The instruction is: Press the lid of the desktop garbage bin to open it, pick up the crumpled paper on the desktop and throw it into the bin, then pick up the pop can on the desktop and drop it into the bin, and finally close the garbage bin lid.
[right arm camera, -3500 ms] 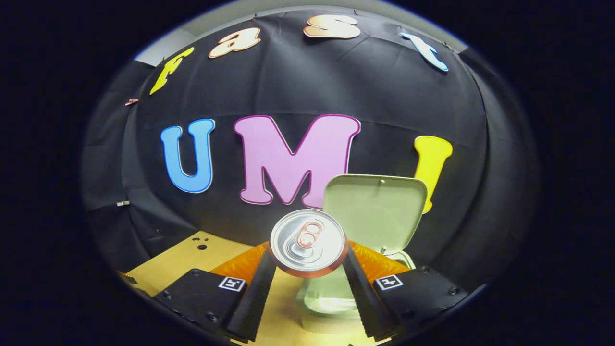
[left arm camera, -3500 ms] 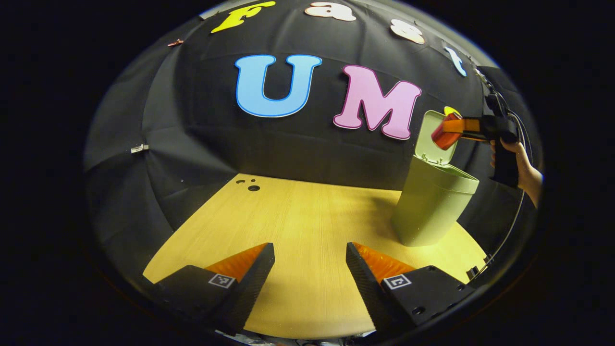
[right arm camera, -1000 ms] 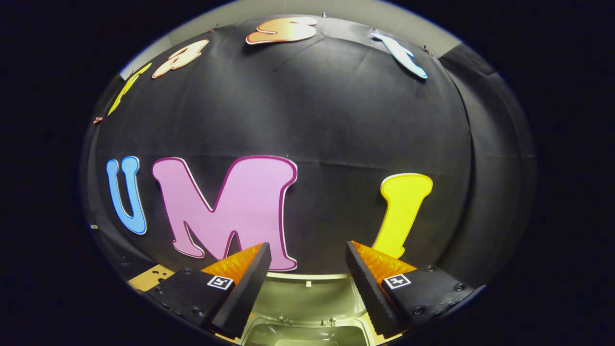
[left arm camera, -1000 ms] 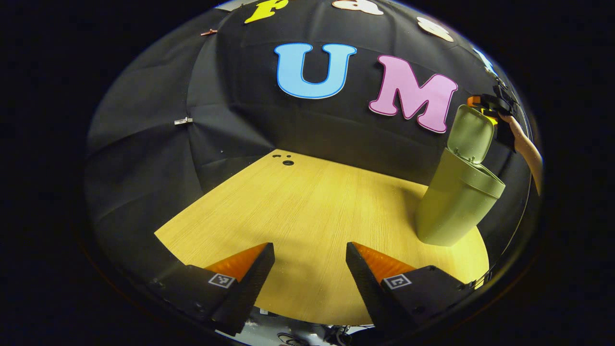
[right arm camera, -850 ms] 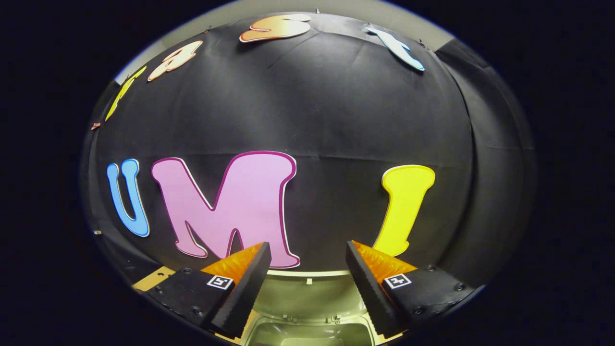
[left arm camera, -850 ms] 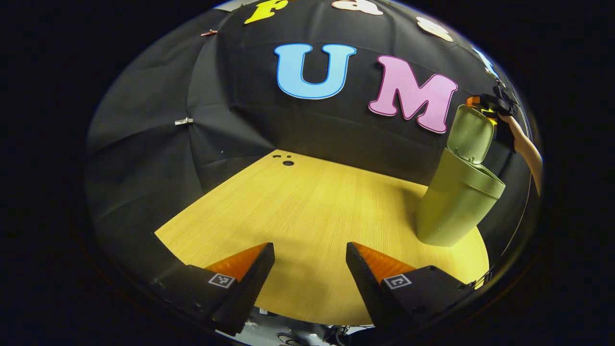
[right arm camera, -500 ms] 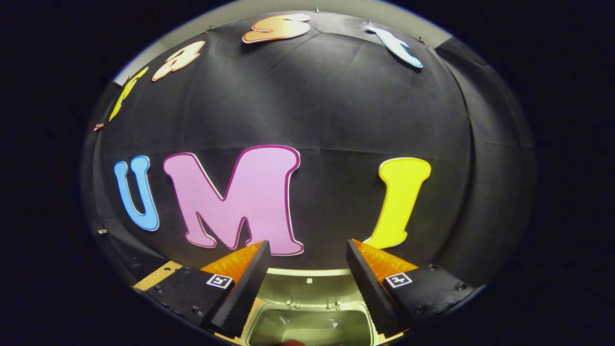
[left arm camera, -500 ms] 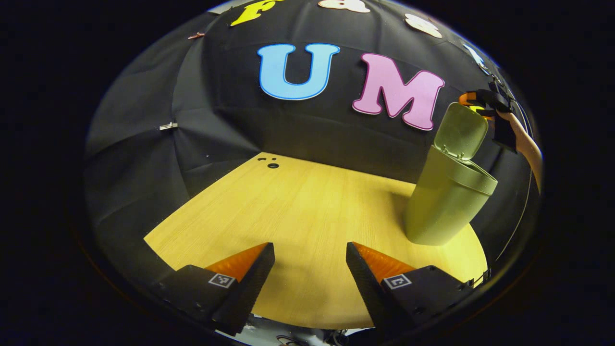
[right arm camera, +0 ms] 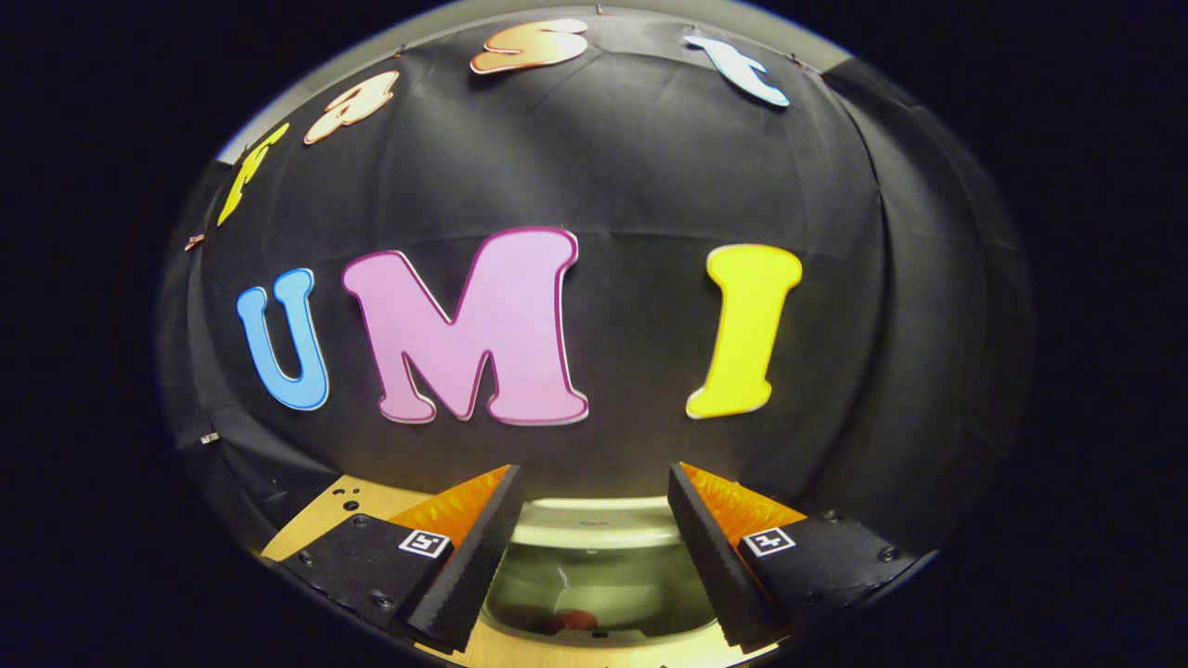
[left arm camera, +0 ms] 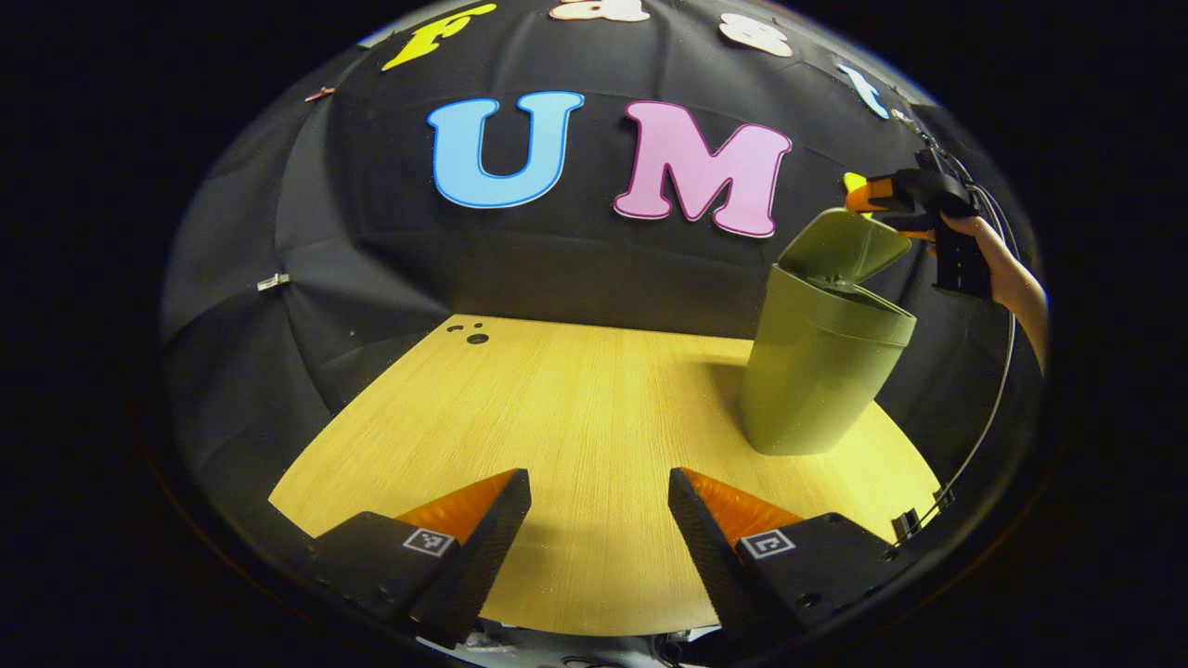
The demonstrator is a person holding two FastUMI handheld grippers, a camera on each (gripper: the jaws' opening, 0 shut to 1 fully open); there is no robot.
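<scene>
- Now your lid [left arm camera: 840, 249] is partway down, tilted over the mouth of the garbage bin [left arm camera: 817, 371], which stands on the desktop [left arm camera: 575, 436] at its right side, near the back wall.
- Something red lies low in the bin, seen under the lid's edge in the right gripper view — likely the pop can [right arm camera: 575, 620]. I can't make out the crumpled paper.
- You've got the right gripper [left arm camera: 872, 197] up behind the lid's raised edge with nothing between its spread jaws; touching or just above, can't tell. That spot suits pushing the lid shut.
- From its own camera, the right gripper's fingers straddle the lid [right arm camera: 594, 520], so the push should land centred.
- Your left gripper [left arm camera: 599, 529] is low over the near desktop, jaws apart, holding nothing, well apart from the bin — parked out of the way.
- Judgement: last step, closing the lid; press until it latches.
</scene>
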